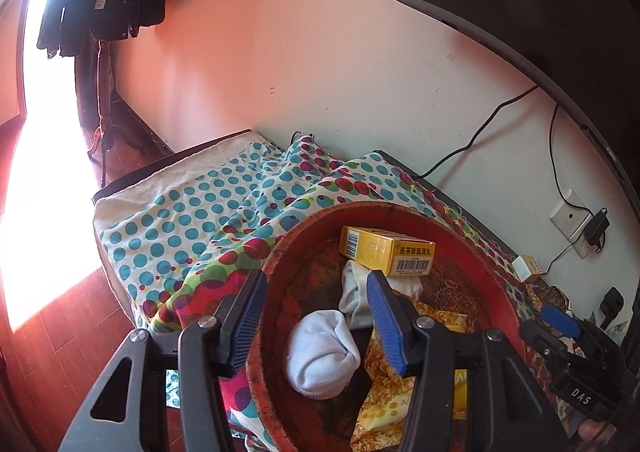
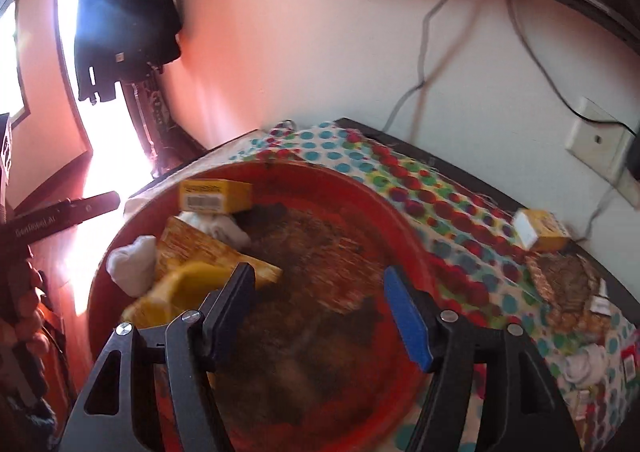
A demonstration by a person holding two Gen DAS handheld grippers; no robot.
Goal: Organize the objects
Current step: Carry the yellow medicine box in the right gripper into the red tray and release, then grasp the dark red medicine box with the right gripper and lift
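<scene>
A red basin (image 2: pixel 352 188) is sitting on a spotted cloth (image 1: pixel 180 220), holding socks and a yellow box (image 1: pixel 386 252). Another small yellow box (image 2: pixel 540 230) is lying outside, right of the right gripper (image 2: pixel 320 316), whose empty jaws are gaping. The left gripper (image 1: pixel 316 324) is straddling the basin's rim, not pressing on it.

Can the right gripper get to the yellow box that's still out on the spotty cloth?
Probably yes. The right gripper has open, empty jaws over the red basin, and the yellow box sits uncovered on the spotty cloth, nothing between them.
</scene>
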